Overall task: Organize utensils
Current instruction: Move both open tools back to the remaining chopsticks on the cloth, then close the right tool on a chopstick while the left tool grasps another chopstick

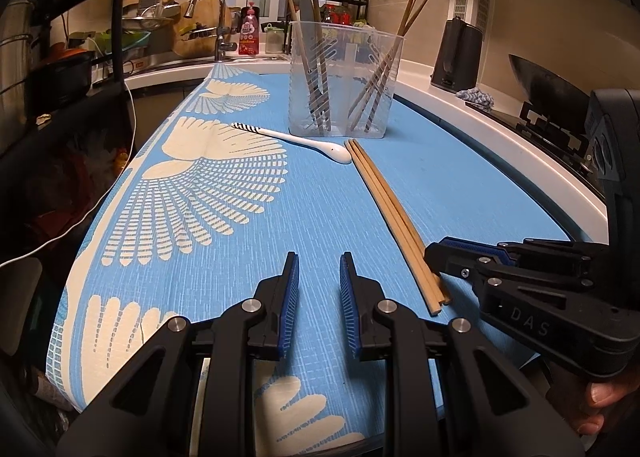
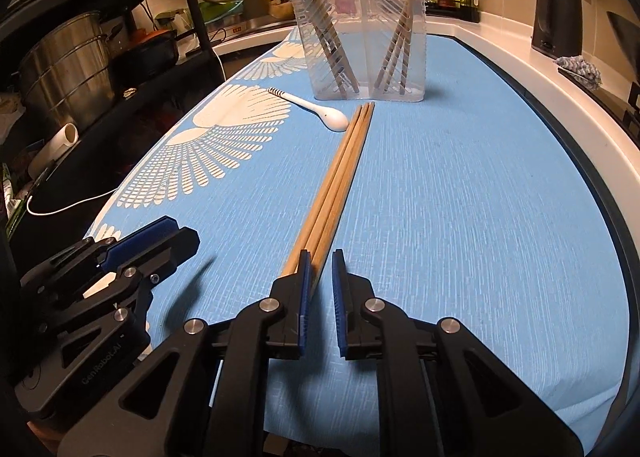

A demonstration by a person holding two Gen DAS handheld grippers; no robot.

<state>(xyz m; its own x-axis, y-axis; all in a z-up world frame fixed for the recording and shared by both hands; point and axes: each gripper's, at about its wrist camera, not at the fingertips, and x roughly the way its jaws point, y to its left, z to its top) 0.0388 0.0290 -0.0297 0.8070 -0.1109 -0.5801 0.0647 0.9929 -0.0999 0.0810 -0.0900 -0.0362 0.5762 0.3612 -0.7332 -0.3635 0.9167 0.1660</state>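
**Both tongs parted over the blue cloth, loose chopsticks at the right pair**

Left tongs [image 1: 319, 269] parted to a moderate gap, nothing between the blue pads, hovering low over the cloth. Right tongs [image 2: 320, 265] parted a little narrower, gripping nothing; near ends of the loose chopsticks just at the inner face of the left-hand pad [image 2: 305, 277], contact impossible to tell.

Spread over the surface: a blue cloth [image 1: 320, 197] with cream fan shapes along its left side. Behind it, a white countertop edge [image 1: 500, 125] curving round to the right.

Toward the far end of the cloth, upright: a clear plastic holder [image 1: 344, 81], split into two compartments, a few chopsticks leaning in each, plus what looks like a flat pale utensil in the left one.

In front of the holder, flat on the cloth: a bundle of loose chopsticks [image 2: 340, 177], side by side, far tips close to the holder's base.

Just left of those far tips: a white spoon [image 1: 304, 141], bowl beside the chopsticks, striped handle end angled away to the left.
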